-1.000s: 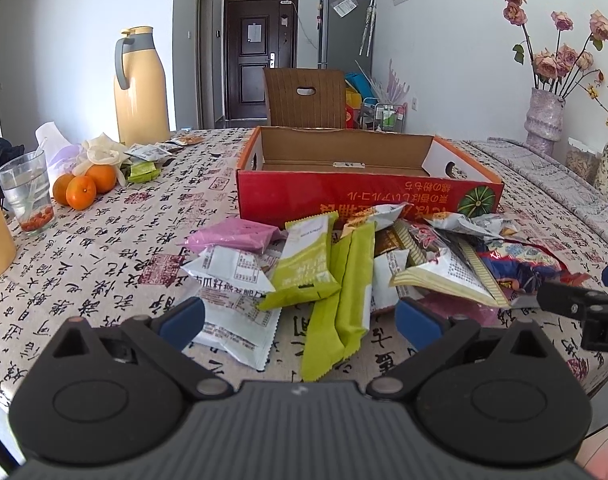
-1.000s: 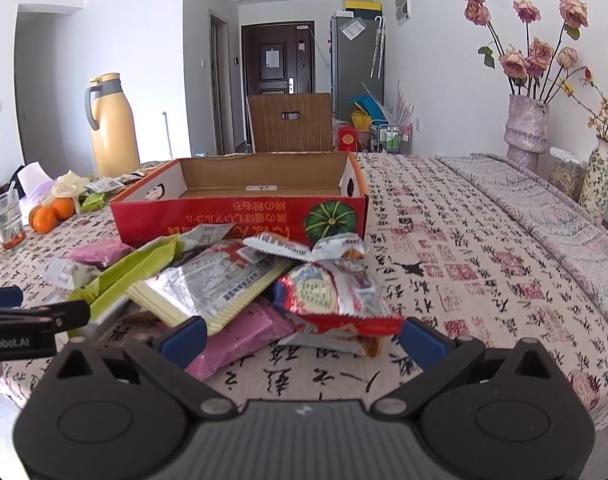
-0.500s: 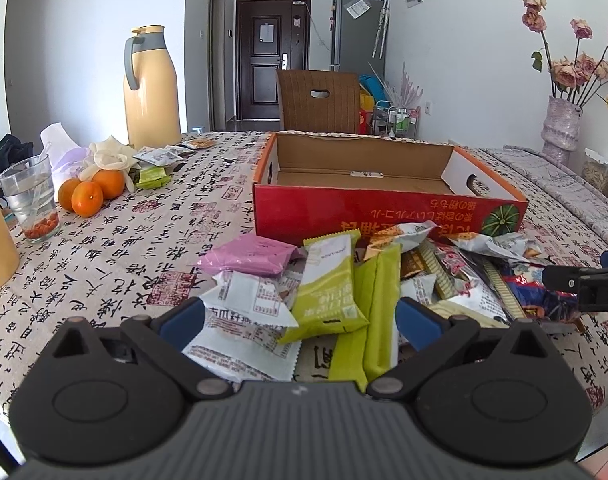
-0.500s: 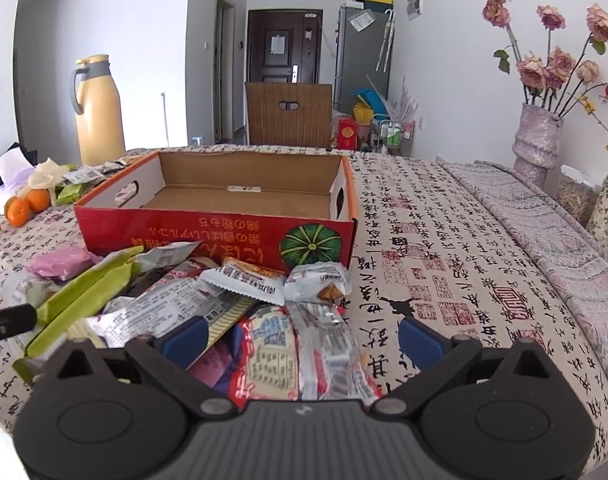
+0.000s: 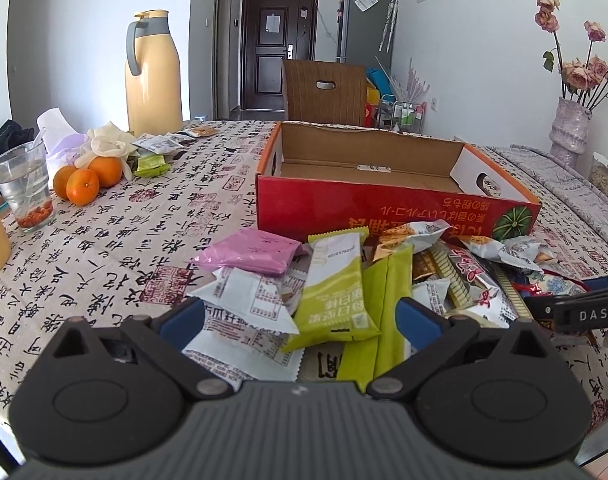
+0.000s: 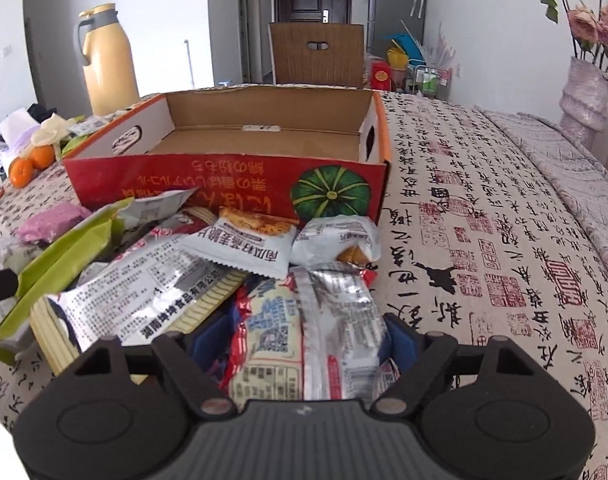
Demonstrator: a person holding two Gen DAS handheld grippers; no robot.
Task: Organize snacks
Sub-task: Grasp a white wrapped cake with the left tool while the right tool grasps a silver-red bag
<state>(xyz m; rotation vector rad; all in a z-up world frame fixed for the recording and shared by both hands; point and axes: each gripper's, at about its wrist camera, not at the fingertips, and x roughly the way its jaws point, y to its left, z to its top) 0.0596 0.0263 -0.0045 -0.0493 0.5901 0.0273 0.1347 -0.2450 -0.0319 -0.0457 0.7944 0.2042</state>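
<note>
A pile of snack packets lies on the table in front of an empty red cardboard box (image 5: 384,208), also in the right wrist view (image 6: 223,184). My left gripper (image 5: 299,320) is open over the pile's left side, above a light green packet (image 5: 336,288) and white packets (image 5: 247,300); a pink packet (image 5: 249,250) lies beyond. My right gripper (image 6: 299,340) is open, its jaws on either side of a red and silver packet (image 6: 304,332), not closed on it. White packets (image 6: 243,248) lie just ahead of it.
A yellow thermos jug (image 5: 153,72), oranges (image 5: 89,180), a glass (image 5: 23,188) and small sachets stand at the table's left. A wooden chair (image 5: 324,92) stands behind the box. A vase of flowers (image 5: 570,128) stands at the right.
Both grippers have moved forward and down toward the pile. The right gripper now straddles the red and silver packet. No packet has been lifted.
</note>
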